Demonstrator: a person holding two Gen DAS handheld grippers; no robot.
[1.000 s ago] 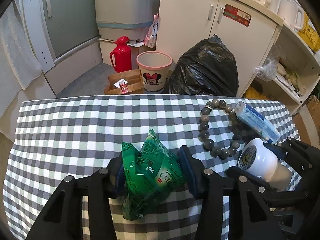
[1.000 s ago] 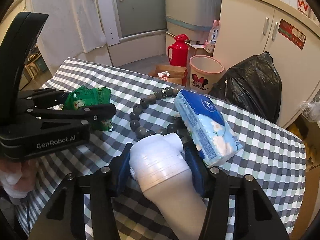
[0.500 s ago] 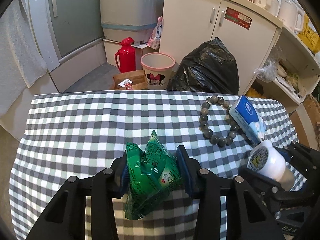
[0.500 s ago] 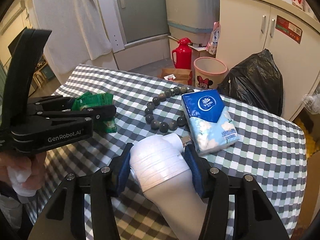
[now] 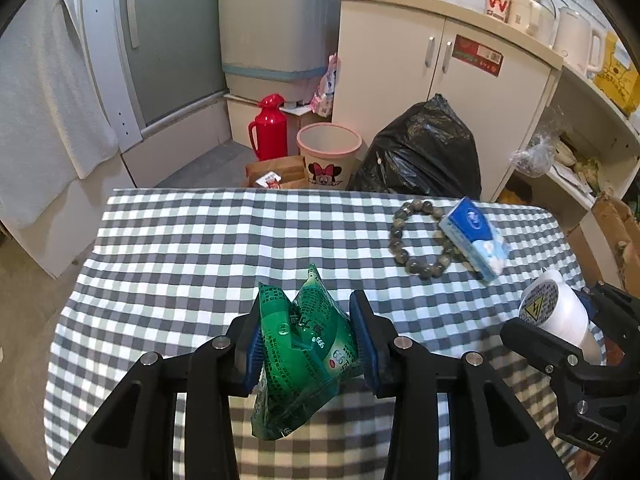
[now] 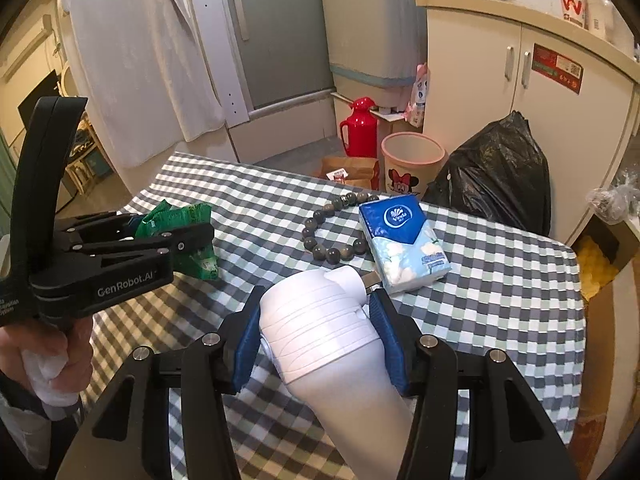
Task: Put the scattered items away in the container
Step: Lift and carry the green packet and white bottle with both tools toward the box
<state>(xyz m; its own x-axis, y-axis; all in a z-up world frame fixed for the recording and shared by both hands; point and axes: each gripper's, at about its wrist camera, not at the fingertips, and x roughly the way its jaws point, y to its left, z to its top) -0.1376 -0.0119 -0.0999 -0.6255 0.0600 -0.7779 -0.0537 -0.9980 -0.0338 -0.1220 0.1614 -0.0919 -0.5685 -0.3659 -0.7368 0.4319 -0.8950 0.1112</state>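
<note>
My left gripper (image 5: 307, 334) is shut on a crumpled green snack packet (image 5: 304, 354), held up over the checked tablecloth (image 5: 192, 248). The same packet (image 6: 180, 222) shows in the right wrist view, inside the left gripper (image 6: 172, 236). My right gripper (image 6: 316, 330) is shut on a white plastic bottle (image 6: 324, 328), also lifted; the left wrist view shows that bottle (image 5: 554, 310) at the right edge. A bead bracelet (image 5: 420, 240) and a blue tissue pack (image 5: 474, 238) lie together on the far right of the table. No container on the table shows.
Beyond the table's far edge, on the floor, stand a pink cartoon waste bin (image 5: 329, 156), a black rubbish bag (image 5: 420, 156), a red flask (image 5: 268, 128) and a brown cardboard box (image 5: 276, 174). White cupboards (image 5: 440, 76) and open shelves (image 5: 580, 160) line the right side.
Both grippers have risen and drawn back from the table, each carrying its item. The bracelet and tissue pack stayed in place and now look further away.
</note>
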